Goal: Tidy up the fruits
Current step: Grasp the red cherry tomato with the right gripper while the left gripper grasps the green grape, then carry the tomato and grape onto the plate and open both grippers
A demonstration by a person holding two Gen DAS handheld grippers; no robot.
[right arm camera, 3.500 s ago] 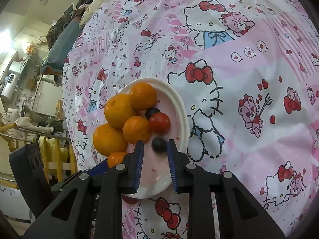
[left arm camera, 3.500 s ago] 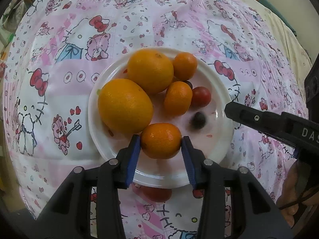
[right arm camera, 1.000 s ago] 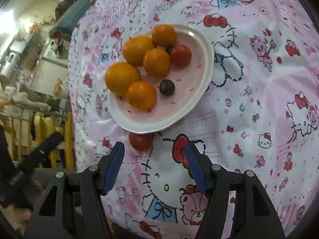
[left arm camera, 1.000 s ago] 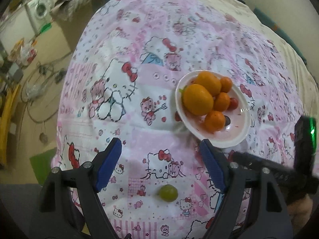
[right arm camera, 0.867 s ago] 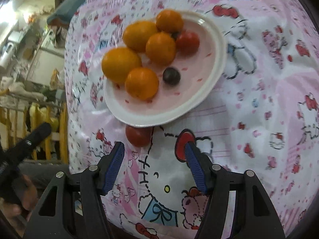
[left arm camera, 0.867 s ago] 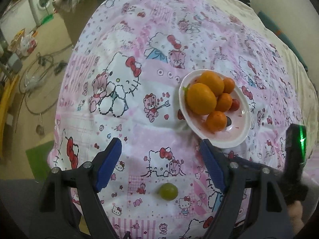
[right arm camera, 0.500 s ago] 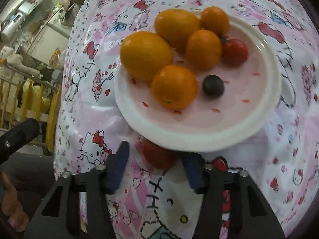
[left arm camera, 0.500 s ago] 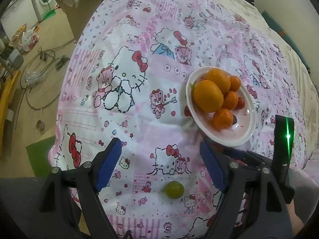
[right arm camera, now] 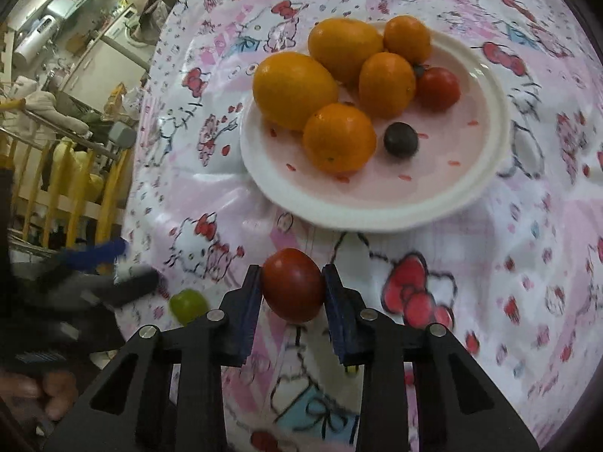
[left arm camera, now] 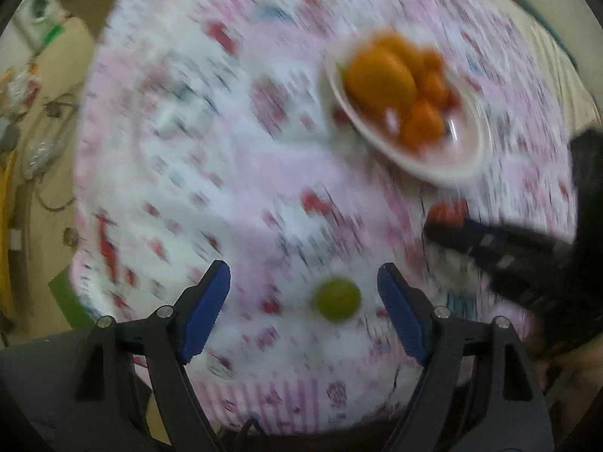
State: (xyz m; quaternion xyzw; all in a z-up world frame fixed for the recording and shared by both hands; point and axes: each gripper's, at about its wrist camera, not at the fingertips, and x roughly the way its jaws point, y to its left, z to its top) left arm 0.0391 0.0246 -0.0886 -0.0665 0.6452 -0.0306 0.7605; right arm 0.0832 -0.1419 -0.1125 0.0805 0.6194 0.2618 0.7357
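Pinching a red tomato [right arm camera: 292,284] between its jaws, right gripper [right arm camera: 292,290] just short of the plate [right arm camera: 486,184], left gripper [left arm camera: 303,309] jaws spread, green grape [left arm camera: 336,301] between them.

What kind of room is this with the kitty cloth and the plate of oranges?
Probably a lived-in home, maybe a laundry or kitchen corner. A cartoon-cat cloth covers the surface under a white plate of fruit, and behind it stand a washing machine, a wooden rail and piled clothes.

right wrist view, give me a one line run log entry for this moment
right gripper: shut on red tomato, off plate | left gripper: open, around green grape | left view blurred
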